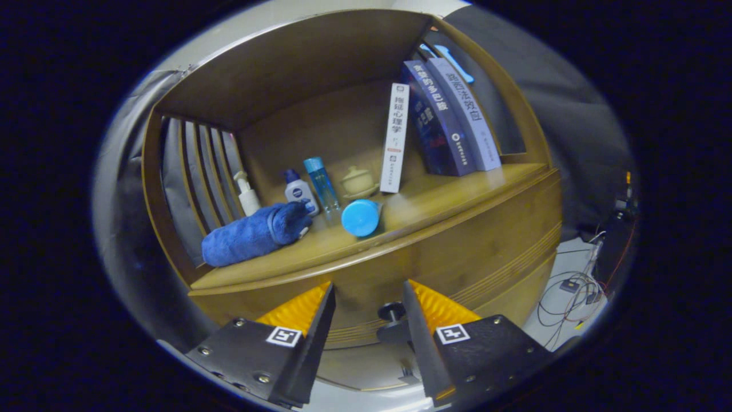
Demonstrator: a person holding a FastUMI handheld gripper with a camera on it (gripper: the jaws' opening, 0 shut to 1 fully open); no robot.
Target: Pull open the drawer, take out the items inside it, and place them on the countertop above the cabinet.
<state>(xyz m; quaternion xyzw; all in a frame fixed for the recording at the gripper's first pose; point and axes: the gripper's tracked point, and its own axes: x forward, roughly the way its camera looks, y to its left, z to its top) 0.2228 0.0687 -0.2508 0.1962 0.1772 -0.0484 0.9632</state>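
Note:
The wooden cabinet's drawer front (457,257) faces me, shut, with a dark round knob (392,312) low down. My gripper (369,292) is open, its fingers a little way in front of the drawer; the knob sits just inside the right finger (434,306), not pressed by either finger. Above the drawer runs the countertop (434,200). On it lie a rolled blue towel (251,234) and a blue-capped container (361,218) on its side. The drawer's inside is hidden.
On the countertop stand a pump bottle (247,194), a small lotion bottle (298,189), a clear blue bottle (321,183), a lidded cup (358,181) and three books (440,120). Cables (572,292) lie on the floor to the right of the cabinet.

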